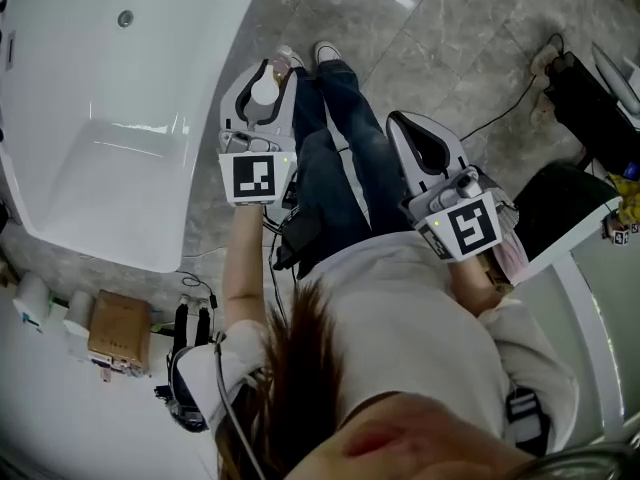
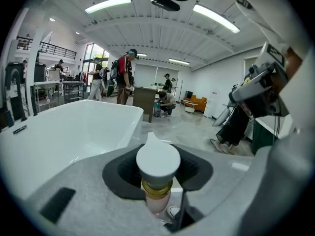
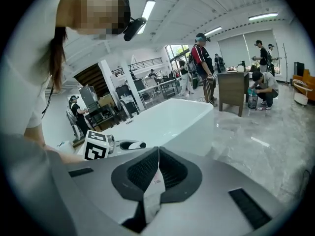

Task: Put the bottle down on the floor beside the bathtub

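Observation:
The bottle [image 1: 263, 90] has a round white cap, a gold ring and a pink body [image 2: 156, 200]. My left gripper [image 1: 262, 74] is shut on it just under the cap and holds it upright above the grey floor [image 1: 420, 38], close beside the white bathtub [image 1: 90, 158]. In the left gripper view the cap [image 2: 157, 160] sits between the dark pads, with the tub's rim [image 2: 74, 127] to the left. My right gripper [image 1: 403, 124] hangs to the right of the person's legs, its jaws shut tip to tip [image 3: 158, 150] with nothing held.
The person's shoes [image 1: 325, 50] stand on the floor just past the bottle. A cardboard box [image 1: 118, 330] and white rolls [image 1: 35, 298] lie at lower left. A black case [image 1: 575, 203] and a cable [image 1: 500, 118] sit at right. Several people and a wooden cabinet [image 3: 231, 90] are far off.

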Available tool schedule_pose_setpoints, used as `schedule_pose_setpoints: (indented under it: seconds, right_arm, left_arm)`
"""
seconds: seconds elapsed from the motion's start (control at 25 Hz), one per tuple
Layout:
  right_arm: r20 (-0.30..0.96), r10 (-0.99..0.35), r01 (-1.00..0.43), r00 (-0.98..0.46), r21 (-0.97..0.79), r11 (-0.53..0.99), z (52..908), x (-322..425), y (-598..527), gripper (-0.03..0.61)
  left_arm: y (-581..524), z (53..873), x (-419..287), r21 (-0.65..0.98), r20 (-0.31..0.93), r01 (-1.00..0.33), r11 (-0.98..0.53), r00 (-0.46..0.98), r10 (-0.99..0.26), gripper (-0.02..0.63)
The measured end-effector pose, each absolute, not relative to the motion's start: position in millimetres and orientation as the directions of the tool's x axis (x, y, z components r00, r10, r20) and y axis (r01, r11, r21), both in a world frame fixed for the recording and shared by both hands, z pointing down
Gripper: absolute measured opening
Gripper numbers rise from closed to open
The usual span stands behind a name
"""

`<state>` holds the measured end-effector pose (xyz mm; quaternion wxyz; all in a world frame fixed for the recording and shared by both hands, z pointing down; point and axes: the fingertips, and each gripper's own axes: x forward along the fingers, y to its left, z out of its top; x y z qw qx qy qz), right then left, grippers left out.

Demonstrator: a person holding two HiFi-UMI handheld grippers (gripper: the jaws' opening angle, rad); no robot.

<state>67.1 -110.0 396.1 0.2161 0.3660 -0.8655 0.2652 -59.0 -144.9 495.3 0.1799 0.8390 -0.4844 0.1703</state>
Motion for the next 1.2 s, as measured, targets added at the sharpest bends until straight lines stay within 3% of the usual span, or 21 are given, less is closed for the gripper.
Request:
schedule_pose_setpoints:
  seconds: [0.56, 1.2]
  right_arm:
    - [0.626, -0.523, -0.802, -0.578, -0.319, 0.505, 446.6, 99.8, -104.6, 0.014]
    - [0.654, -0.497, -0.808, -0.571, -0.342, 0.480, 469.0, 110.3, -111.1, 0.014]
  left_arm:
    - [-147.5, 607.4, -33.7, 0.159, 0.550, -0.852, -0.499, 0.496, -0.672, 0.144]
    - [-162.4, 707.1, -30.6, 0.204, 0.639, -0.898, -0.389, 0.424, -0.642, 0.144]
